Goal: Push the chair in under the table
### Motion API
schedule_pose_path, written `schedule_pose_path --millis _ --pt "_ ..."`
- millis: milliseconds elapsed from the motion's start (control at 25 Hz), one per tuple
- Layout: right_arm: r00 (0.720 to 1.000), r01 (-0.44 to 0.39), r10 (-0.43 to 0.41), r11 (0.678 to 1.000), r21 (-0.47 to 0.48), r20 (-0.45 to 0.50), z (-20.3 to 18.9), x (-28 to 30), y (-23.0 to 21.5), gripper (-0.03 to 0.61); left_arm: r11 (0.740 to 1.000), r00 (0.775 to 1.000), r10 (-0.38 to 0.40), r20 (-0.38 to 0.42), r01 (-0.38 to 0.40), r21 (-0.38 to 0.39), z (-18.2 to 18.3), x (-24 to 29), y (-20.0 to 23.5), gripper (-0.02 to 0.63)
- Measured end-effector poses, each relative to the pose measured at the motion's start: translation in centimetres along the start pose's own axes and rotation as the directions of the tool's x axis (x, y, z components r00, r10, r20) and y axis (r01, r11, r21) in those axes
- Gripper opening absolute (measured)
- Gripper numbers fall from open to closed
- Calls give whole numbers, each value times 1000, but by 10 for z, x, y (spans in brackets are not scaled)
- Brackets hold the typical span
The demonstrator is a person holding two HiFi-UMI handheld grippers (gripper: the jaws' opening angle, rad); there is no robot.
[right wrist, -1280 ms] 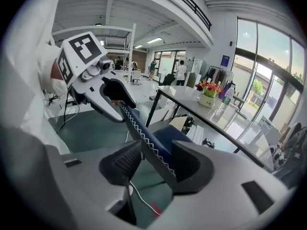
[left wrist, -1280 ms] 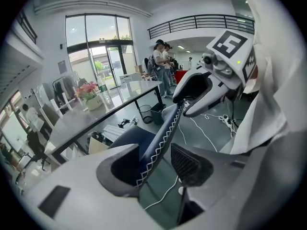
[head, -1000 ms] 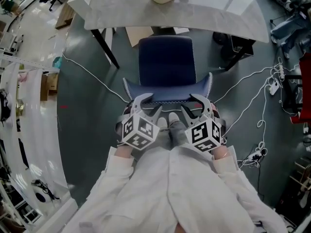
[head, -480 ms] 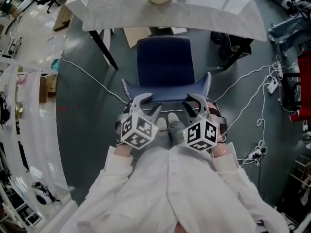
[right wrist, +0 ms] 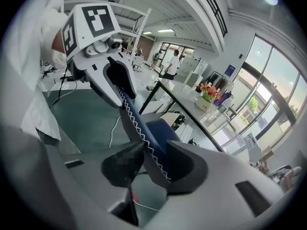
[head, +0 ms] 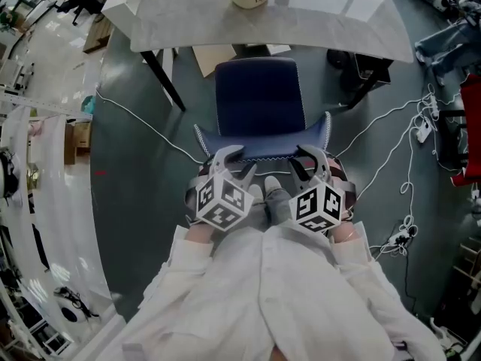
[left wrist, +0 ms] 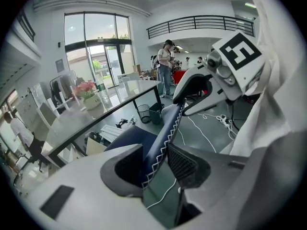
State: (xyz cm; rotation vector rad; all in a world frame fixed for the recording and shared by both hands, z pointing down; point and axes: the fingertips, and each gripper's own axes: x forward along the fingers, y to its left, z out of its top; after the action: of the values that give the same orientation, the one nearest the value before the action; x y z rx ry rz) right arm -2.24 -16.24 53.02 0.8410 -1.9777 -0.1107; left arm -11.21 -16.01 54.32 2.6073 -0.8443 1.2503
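Jaws lately tighter, seemingly on chair back [head: 261, 147]; table [head: 188, 22] edge near

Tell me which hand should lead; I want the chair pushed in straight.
Neither, judging by this: left tool and right tool have just been closing on opposite ends of the backrest of the dark blue padded chair, symmetrically, so push with both.

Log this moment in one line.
left tool, right tool: jaws just closed further, gripping chair back | seat: not yet under table

wear: white long-sleeved coat [head: 263, 299] | left hand-held gripper [head: 234, 164], right hand-held gripper [head: 307, 164]: grey, black-white marker cubes [head: 222, 201]
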Motion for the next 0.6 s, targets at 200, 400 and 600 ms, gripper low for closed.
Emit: schedule_pose_path --millis 200,400,600 --pt "999 42 -41 999 29 -17 -2 -1 1 158 1000 1000 2 15 -2 26 -1 -1 -3 162" --pt "998 54 -53 997 51 -32 -1 -1 -1 158 998 999 10 35 -12 58 0 -1 -3 156" --pt "998 55 -53 997 61 -42 -2 0 -4 158 998 999 -9 33 6 70 3 0 -2 150"
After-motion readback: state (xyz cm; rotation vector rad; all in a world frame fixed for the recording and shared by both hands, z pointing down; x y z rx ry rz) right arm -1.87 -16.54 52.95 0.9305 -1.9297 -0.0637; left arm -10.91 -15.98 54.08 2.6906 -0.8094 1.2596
